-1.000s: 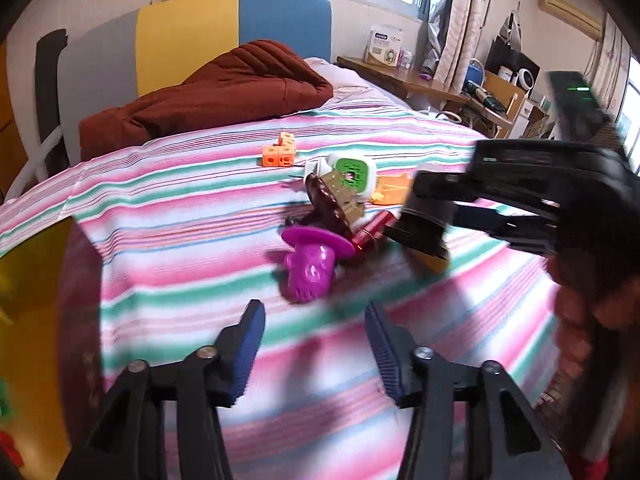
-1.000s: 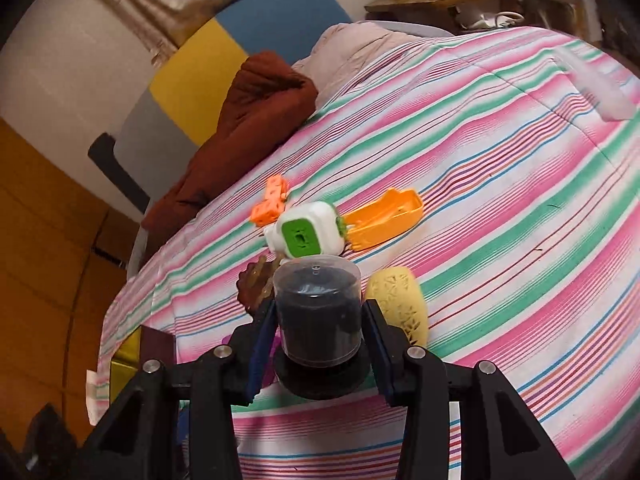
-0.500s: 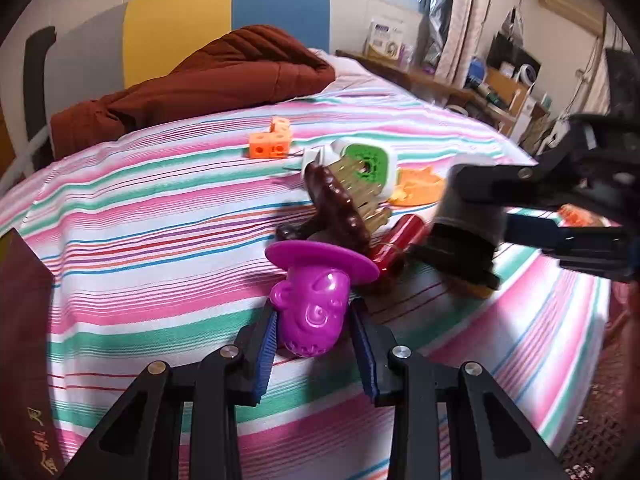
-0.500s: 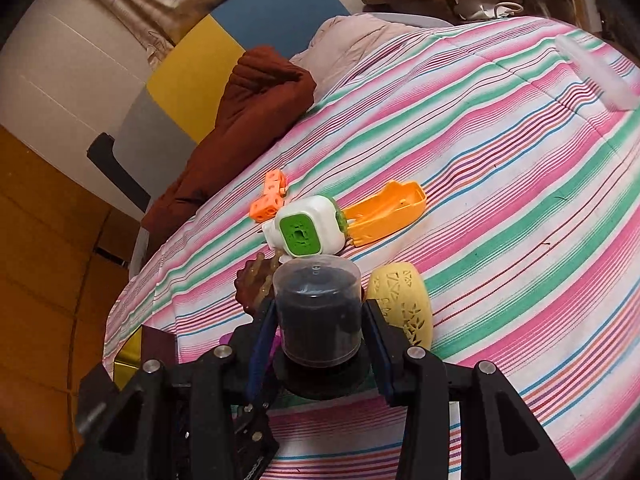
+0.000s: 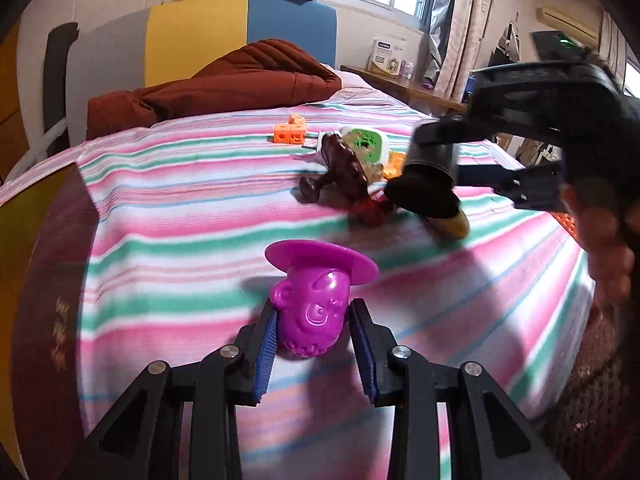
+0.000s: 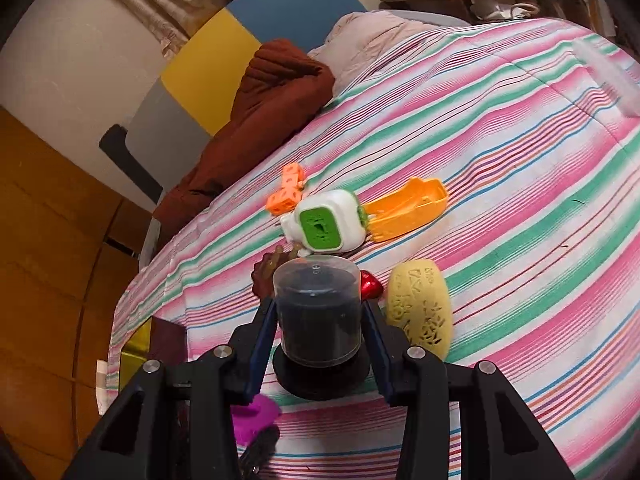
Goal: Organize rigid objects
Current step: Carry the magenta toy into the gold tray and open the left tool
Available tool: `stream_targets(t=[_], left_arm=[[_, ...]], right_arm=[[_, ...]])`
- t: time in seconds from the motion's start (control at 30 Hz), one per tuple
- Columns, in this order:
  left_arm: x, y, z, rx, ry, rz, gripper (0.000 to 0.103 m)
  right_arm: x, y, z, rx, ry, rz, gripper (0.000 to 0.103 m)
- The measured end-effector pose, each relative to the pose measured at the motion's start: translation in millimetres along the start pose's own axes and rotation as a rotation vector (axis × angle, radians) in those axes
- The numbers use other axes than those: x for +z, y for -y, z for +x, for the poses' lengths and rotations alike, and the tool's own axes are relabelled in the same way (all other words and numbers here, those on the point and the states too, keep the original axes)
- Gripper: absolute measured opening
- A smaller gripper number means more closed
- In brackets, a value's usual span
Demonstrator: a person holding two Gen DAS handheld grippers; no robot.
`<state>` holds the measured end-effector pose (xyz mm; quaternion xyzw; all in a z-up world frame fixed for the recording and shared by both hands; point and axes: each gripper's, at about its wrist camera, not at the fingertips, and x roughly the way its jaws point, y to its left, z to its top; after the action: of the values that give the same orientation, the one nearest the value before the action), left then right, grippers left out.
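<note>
My left gripper (image 5: 314,336) is shut on a purple face-shaped toy with a brim (image 5: 314,304), held above the striped bedspread (image 5: 180,216). My right gripper (image 6: 320,324) is shut on a clear-lidded black disc case (image 6: 318,312), and it also shows in the left wrist view (image 5: 430,184). Beyond lie a brown toy (image 5: 340,164), a white and green cube (image 6: 326,226), an orange tray (image 6: 408,210), orange blocks (image 6: 286,196), a red piece (image 6: 370,284) and a yellow perforated oval (image 6: 420,312). The purple toy shows at the lower left of the right wrist view (image 6: 254,420).
A brown quilt (image 5: 224,80) lies at the head of the bed against a yellow, blue and grey headboard (image 5: 200,40). A wooden desk with boxes (image 5: 400,80) stands at the far right. A dark red and yellow box (image 6: 156,344) sits at the bed's left edge.
My left gripper closed on the purple toy and pulled it back away from the pile. My right gripper still holds the disc case over the pile.
</note>
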<state>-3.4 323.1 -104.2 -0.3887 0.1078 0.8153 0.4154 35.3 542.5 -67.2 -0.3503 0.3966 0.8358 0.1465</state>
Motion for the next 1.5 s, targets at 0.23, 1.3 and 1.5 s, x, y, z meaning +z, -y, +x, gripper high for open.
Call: stream_targets(t=[0.23,1.3,1.5], left_arm=[[-18,-19,-29,-0.084,-0.003,-0.141,0.035],[-70,-142,-178,0.069,0.219,-0.424,0.035],[-88,-183,-179,0.13,0.202,-0.543,0.035]], right_arm=[[-2,-3,3,0.004,-0.013,-0.014,0.044],[-6,-22,-9,0.064,0.04,-0.095,0.044],[-9,-32,-19,0.096,0.083,-0.142,0.044]])
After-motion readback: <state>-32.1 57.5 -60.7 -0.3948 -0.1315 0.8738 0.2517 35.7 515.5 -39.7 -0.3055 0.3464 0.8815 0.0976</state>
